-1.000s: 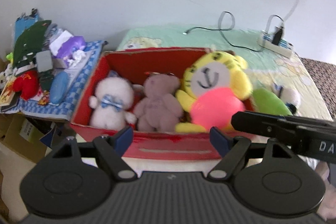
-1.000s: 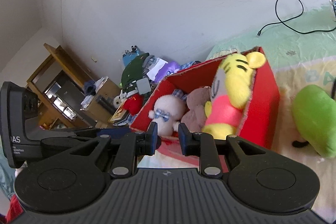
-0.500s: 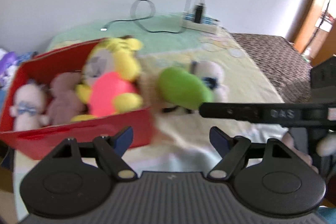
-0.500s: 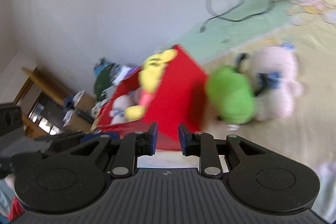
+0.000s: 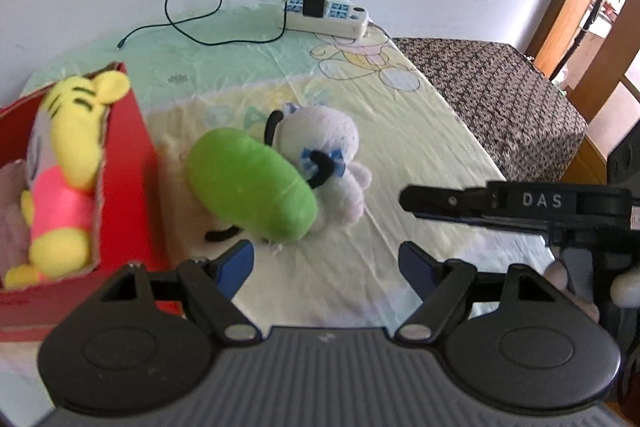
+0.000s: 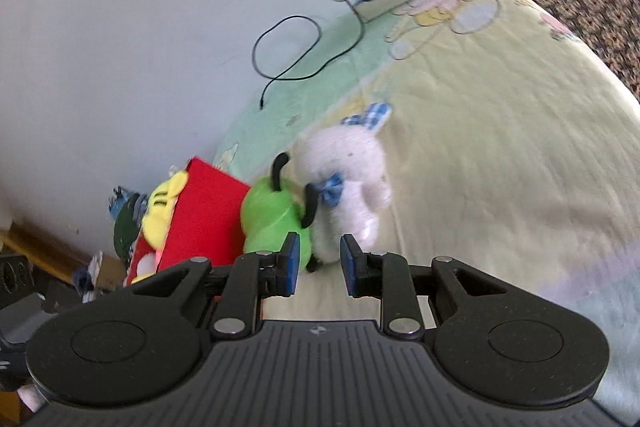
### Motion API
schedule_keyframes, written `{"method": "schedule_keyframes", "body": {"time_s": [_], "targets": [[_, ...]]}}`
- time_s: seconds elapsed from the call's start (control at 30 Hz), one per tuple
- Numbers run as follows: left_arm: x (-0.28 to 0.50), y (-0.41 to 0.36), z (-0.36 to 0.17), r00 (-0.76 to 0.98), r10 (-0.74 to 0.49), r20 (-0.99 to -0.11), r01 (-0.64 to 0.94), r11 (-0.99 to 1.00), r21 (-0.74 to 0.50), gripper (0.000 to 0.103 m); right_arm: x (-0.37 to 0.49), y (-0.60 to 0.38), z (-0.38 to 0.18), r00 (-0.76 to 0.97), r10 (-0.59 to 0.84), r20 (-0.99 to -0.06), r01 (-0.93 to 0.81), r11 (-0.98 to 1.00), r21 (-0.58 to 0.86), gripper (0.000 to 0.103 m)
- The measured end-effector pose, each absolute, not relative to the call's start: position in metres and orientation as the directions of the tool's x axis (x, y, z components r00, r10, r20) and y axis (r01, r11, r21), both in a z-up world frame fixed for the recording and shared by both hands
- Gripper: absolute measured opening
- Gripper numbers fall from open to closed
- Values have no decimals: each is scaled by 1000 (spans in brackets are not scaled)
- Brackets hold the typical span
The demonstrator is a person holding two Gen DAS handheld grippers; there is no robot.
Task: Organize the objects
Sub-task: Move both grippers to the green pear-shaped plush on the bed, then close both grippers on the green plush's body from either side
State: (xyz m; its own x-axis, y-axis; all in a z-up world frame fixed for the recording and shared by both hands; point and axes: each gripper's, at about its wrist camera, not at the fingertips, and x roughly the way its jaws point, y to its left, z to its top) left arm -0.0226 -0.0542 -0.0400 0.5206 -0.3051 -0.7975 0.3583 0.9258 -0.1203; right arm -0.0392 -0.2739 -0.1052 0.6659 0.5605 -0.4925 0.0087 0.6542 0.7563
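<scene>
A green plush (image 5: 250, 185) and a white plush with a blue bow (image 5: 332, 163) lie together on the bed sheet, just right of a red box (image 5: 132, 163) holding a yellow tiger plush (image 5: 64, 167). My left gripper (image 5: 326, 265) is open and empty, just in front of the green plush. My right gripper (image 6: 318, 269) is narrowly open and empty, close in front of the green plush (image 6: 276, 215) and the white plush (image 6: 348, 179). The red box (image 6: 200, 215) and tiger plush (image 6: 160, 215) show at its left. The right gripper's body (image 5: 520, 205) crosses the left wrist view.
A power strip with a black charger (image 5: 326, 13) and a looped black cable (image 5: 192, 7) lie at the far edge by the wall. A dark patterned mattress edge (image 5: 492, 87) borders the sheet on the right. A cluttered shelf (image 6: 124, 223) stands behind the box.
Both grippers have swung right, away from the red box and toward the green and white plushes. The box has slid to the left edge of both views.
</scene>
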Motion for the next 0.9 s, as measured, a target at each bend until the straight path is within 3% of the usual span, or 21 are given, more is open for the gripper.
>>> {"method": "schedule_keyframes", "body": {"time_s": [0.37, 0.53, 0.67, 0.9], "targets": [[18, -60, -62, 540, -190, -820, 275, 960, -41, 73, 15, -253, -109, 605, 661, -443, -65, 596, 801, 26], [35, -55, -72, 505, -195, -841, 254, 964, -71, 61, 44, -236, -117, 558, 703, -441, -77, 573, 816, 26], [41, -50, -80, 470, -224, -854, 244, 963, -119, 59, 54, -219, -125, 520, 715, -467, -83, 586, 806, 27], [41, -51, -83, 466, -217, -858, 264, 959, -99, 58, 54, -220, -126, 489, 743, -457, -87, 563, 822, 26]]}}
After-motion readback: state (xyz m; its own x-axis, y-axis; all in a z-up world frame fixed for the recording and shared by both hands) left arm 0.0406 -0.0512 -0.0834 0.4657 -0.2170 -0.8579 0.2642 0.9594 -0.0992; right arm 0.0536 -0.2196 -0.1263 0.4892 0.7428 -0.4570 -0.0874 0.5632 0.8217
